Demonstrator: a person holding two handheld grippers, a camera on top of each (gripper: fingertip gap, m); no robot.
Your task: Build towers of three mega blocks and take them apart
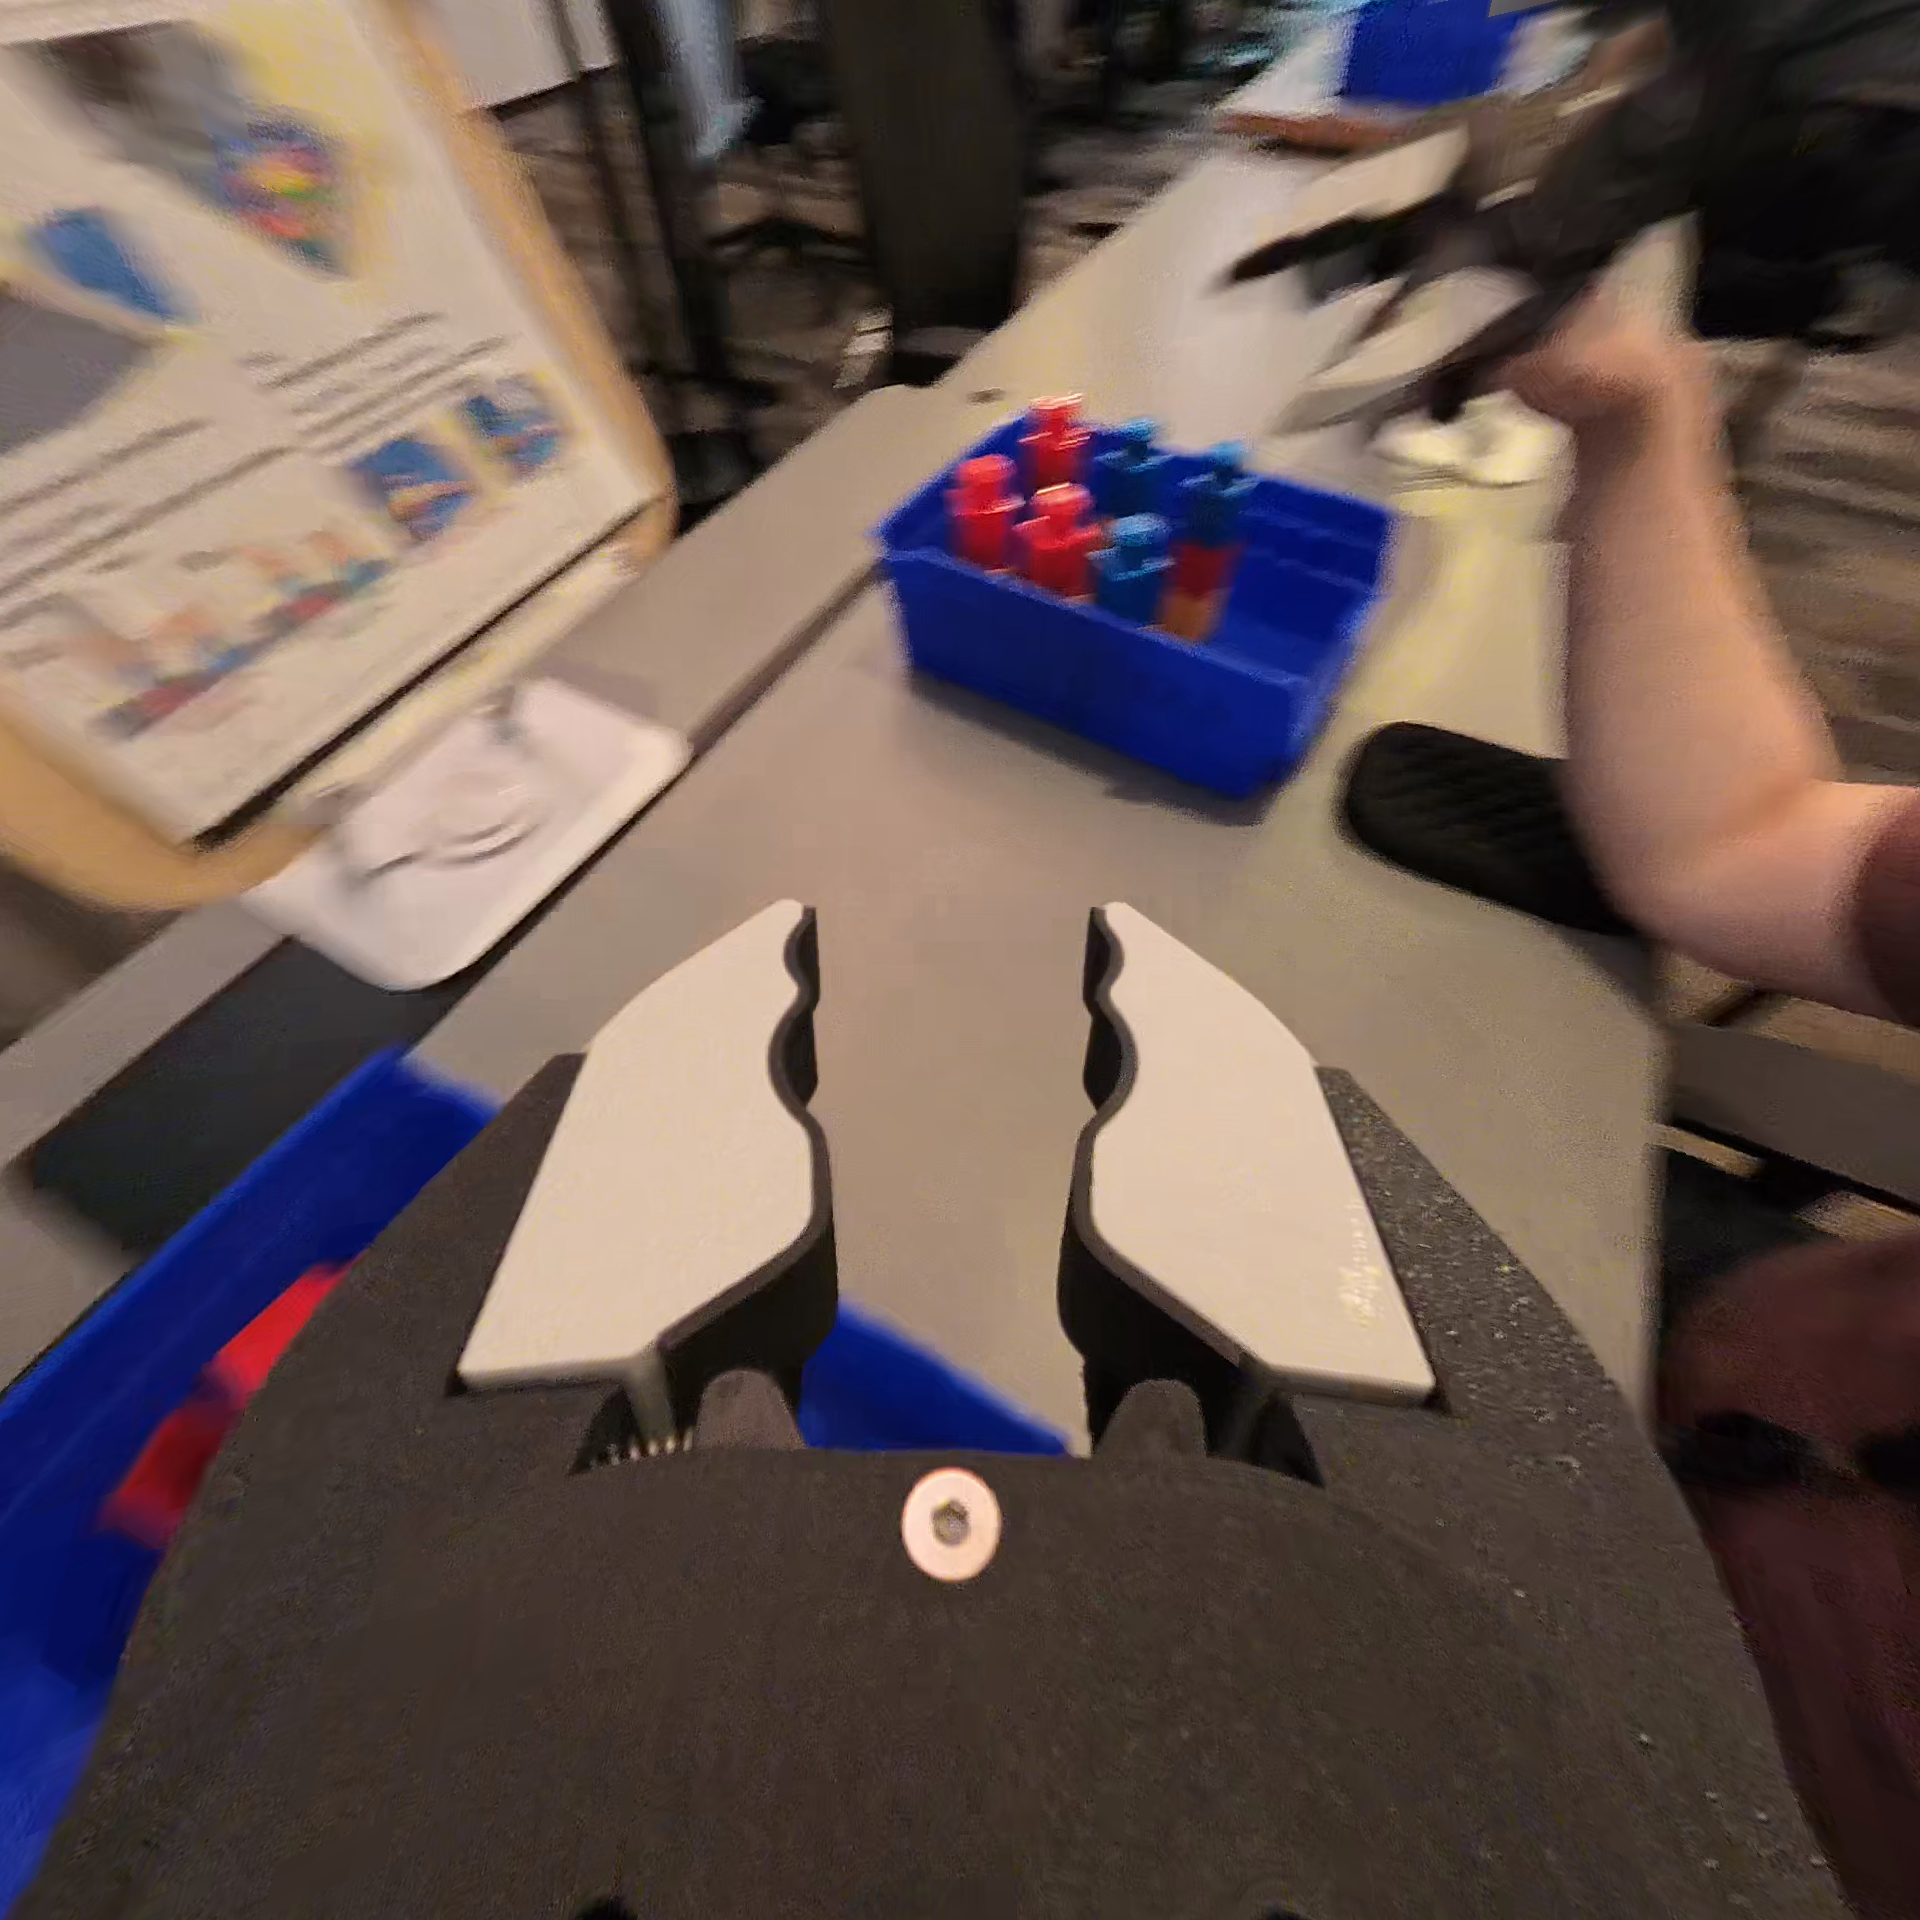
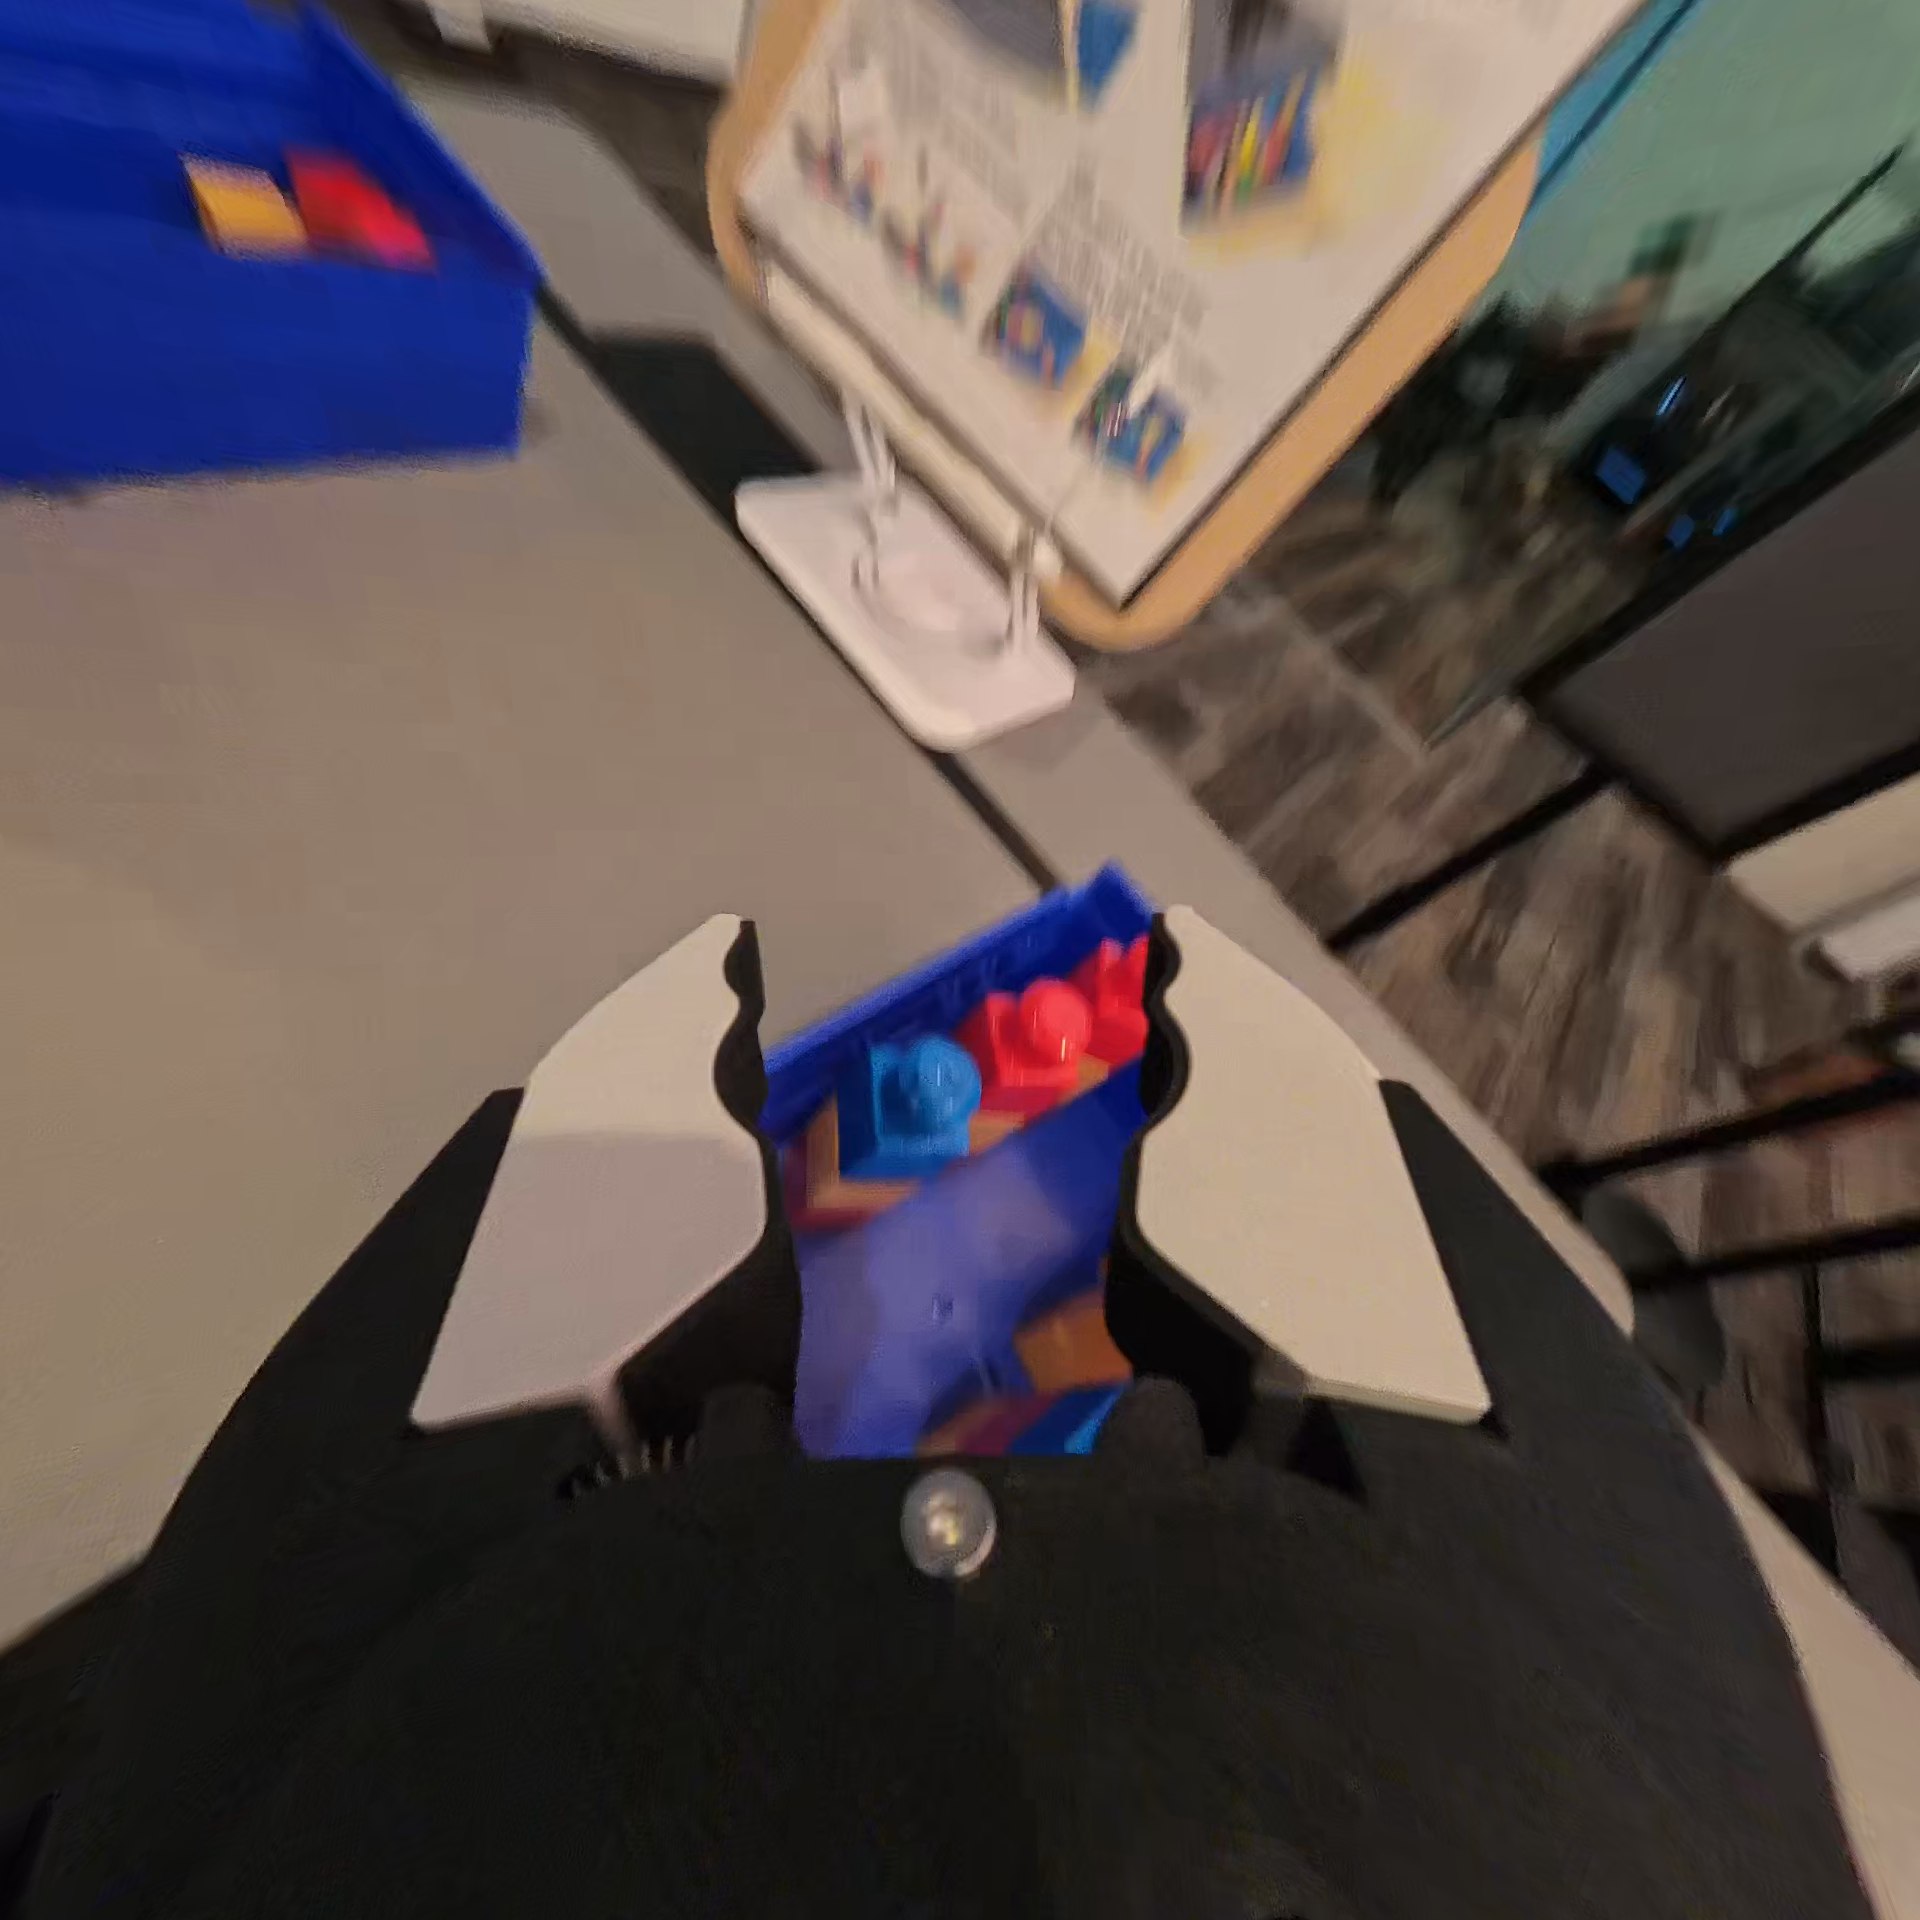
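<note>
Grey bench (image 1: 956, 831) stretches out before us, both views smeared by motion. Our left hand-held gripper (image 1: 951, 925) hangs above the bare surface with its pale fingers (image 1: 717, 1039) spread apart and nothing between them. Farther along the bench stands a blue bin (image 1: 1132, 665) with red and blue mega blocks (image 1: 1091, 509) standing upright in its compartments. A second blue bin (image 1: 260, 1247) sits just under the left gripper's body, something red showing inside.

Our right hand-held gripper (image 2: 951, 925) hovers over the first bin (image 2: 956, 977), seen between its fingers (image 2: 644, 1039), which stand wide open and press on nothing. Below them we see a blue block (image 2: 920, 1091) and red blocks (image 2: 1049, 1029) in a row along the bin's wall. From the left view, that gripper (image 1: 1382, 270) shows only as a dark blur above the bin, at the end of a bare forearm (image 1: 1683, 675).

A framed picture board (image 1: 260, 416) on a white stand (image 2: 935, 613) rises at the bench's edge.
</note>
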